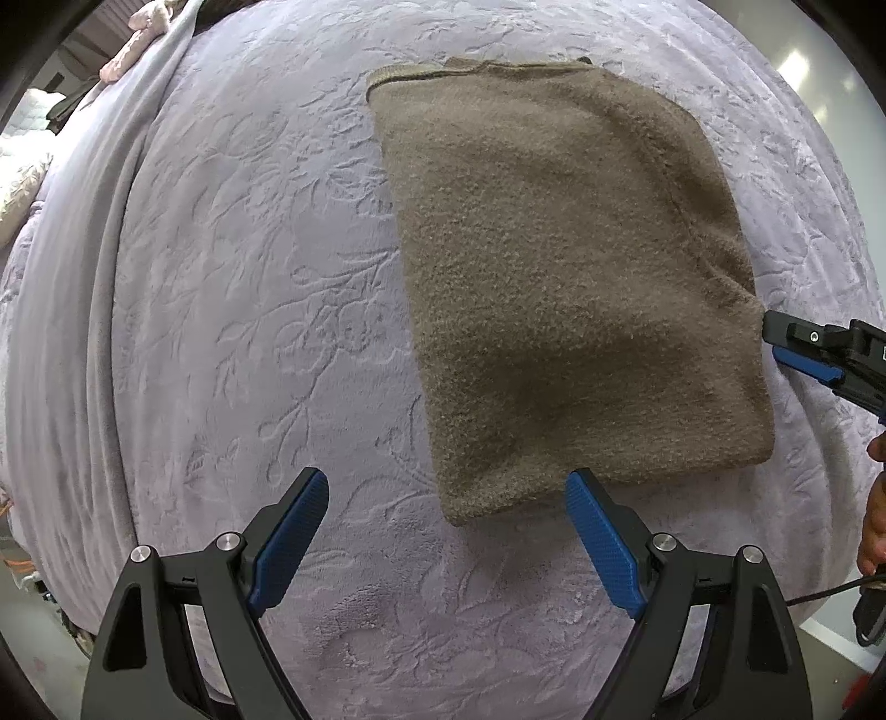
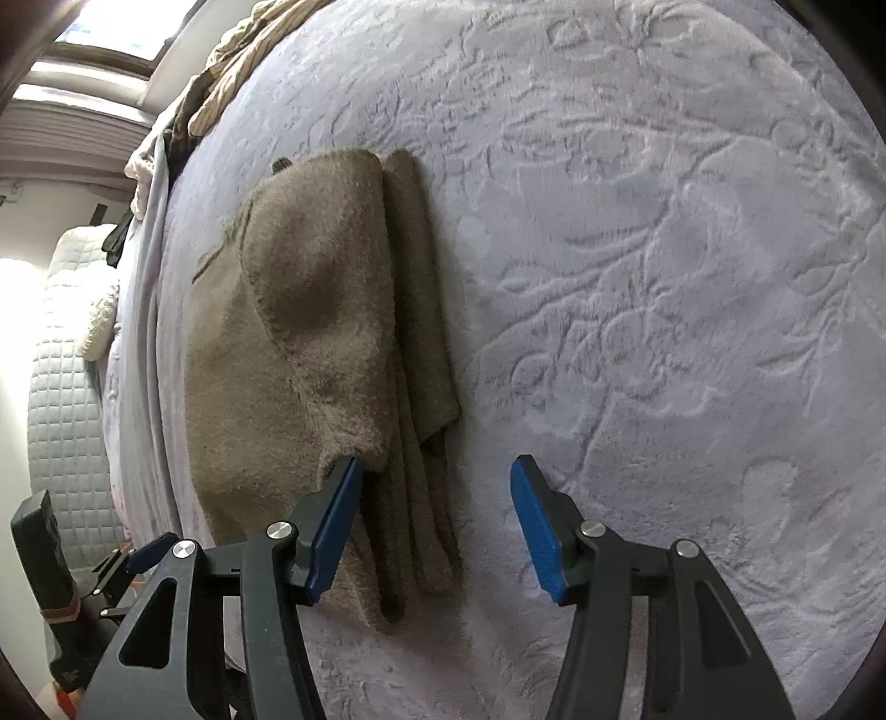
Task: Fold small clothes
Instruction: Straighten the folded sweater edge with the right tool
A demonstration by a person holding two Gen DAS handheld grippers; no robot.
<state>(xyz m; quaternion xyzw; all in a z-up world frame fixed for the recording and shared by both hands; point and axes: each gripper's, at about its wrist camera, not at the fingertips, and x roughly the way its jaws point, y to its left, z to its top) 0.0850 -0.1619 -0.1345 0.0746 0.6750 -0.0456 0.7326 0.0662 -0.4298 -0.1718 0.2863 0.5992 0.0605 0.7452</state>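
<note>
A brown fuzzy knit garment [image 1: 559, 288] lies folded into a rectangle on the lilac embossed blanket [image 1: 266, 310]. My left gripper [image 1: 446, 487] is open and empty, its jaws wide apart at the garment's near corner. The right gripper [image 1: 797, 346] shows in the left wrist view at the garment's right edge. In the right wrist view the garment [image 2: 310, 354] lies left of centre, with stacked folded layers along its right side. My right gripper [image 2: 434, 471] is open, its left finger [image 2: 332, 526] touching the garment's near edge, its right finger over bare blanket [image 2: 664, 277].
A plain grey blanket fold [image 1: 105, 277] runs along the bed's left side. Pink fabric [image 1: 133, 50] lies at the far left corner. A quilted white headboard or mattress [image 2: 61, 399] and striped beige cloth [image 2: 232, 72] lie beyond the bed.
</note>
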